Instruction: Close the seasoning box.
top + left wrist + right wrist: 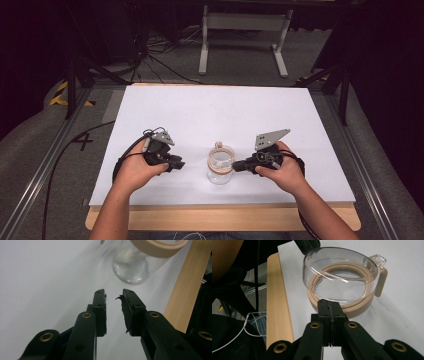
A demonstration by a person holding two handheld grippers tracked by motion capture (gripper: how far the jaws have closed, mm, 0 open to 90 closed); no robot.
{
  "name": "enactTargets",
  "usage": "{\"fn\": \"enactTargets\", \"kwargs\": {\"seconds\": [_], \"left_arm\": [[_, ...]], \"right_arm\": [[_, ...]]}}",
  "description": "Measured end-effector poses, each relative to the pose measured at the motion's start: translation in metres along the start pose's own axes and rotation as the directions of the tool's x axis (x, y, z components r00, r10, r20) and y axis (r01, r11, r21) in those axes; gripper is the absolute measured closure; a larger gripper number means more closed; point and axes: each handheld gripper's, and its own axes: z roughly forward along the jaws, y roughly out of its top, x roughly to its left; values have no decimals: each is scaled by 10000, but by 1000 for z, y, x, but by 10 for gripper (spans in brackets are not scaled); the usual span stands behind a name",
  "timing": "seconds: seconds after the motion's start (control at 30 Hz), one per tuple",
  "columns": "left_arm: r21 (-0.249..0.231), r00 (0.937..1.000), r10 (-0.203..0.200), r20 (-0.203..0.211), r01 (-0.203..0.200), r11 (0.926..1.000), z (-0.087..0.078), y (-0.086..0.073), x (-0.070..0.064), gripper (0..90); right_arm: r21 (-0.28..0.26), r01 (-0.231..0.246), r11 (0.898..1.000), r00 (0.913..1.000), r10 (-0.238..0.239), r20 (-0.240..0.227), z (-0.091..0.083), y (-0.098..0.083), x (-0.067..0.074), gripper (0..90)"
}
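A clear glass jar [220, 165] with a tan ring [362, 306] under its clear domed lid [340, 272] stands on the white tabletop [210, 110] near the front edge. My right gripper [237, 165] comes at it from the right; in the right gripper view this gripper [329, 303] is shut, its tips against the lid's near rim, with nothing visible between the pads. My left gripper [177, 164] hovers to the jar's left, a short way off. In the left gripper view this gripper [113, 296] is open and empty, pointing at the jar's base [130, 272].
A wooden strip [225, 217] runs along the table's front edge. Metal rails [45, 165] flank the table. Behind it stand a white frame [245, 22] and loose cables [155, 55] on the grey floor. White tabletop extends behind and beside the jar.
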Motion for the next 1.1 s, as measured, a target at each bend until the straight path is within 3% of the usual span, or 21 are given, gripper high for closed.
{"fn": "enactTargets", "kwargs": {"seconds": [0.27, 0.47, 0.73, 0.83, 0.93, 1.1], "left_arm": [[503, 9990, -317, 319, 301, 9983, 7, -8, 5, 711], [738, 9987, -408, 304, 385, 9965, 9, -11, 7, 697], [551, 9988, -401, 292, 384, 9977, 7, -11, 7, 698], [246, 9990, -443, 98, 440, 9987, 4, -10, 9, 694], [-643, 9968, -686, -414, 659, 9958, -2, -10, 11, 682], [-2060, 9870, -1329, -901, 1121, 9721, -15, -15, 17, 672]], "right_arm": [[419, 39, 9991, 10000, -36, -71, -1, 1, 0, 900], [795, 54, 9968, 9999, -43, -139, 1, 0, 1, 900], [932, 59, 9956, 9999, -46, -138, -1, 1, 2, 900], [780, 91, 9969, 9999, -83, -108, -5, 2, 2, 900], [250, 125, 9996, 9999, -127, 58, -18, 4, 2, 900], [-526, 134, 9985, 9987, -109, 491, -39, 7, -1, 900]]}}
